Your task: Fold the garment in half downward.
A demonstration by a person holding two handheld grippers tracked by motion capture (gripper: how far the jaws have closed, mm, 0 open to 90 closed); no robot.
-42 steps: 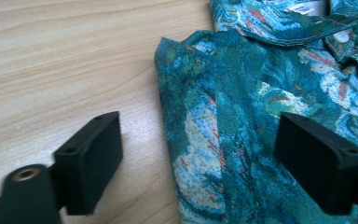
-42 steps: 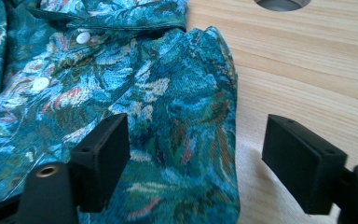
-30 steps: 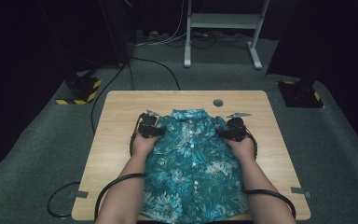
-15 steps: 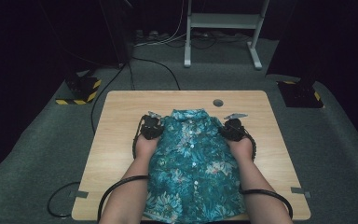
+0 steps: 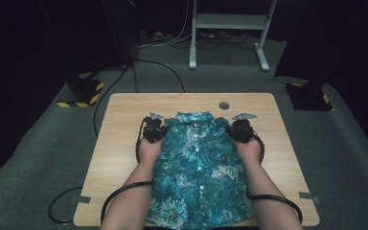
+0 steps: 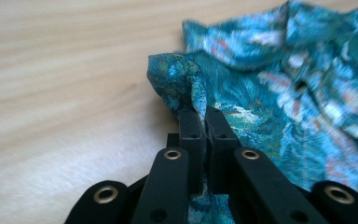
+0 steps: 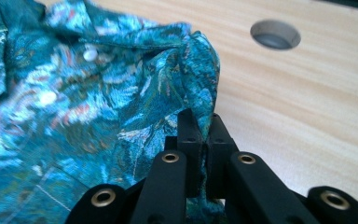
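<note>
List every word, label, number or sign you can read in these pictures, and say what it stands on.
None: no readable text anywhere.
The shirt bears a floral print, no lettering.
The table is bare wood with a round hole.
The yellow-and-black striped floor blocks carry hazard stripes, no words.

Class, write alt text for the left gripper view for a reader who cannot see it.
The left gripper has its black jaws pinched shut on a raised fold of a teal floral shirt. The shirt lies on a pale wooden table.
</note>
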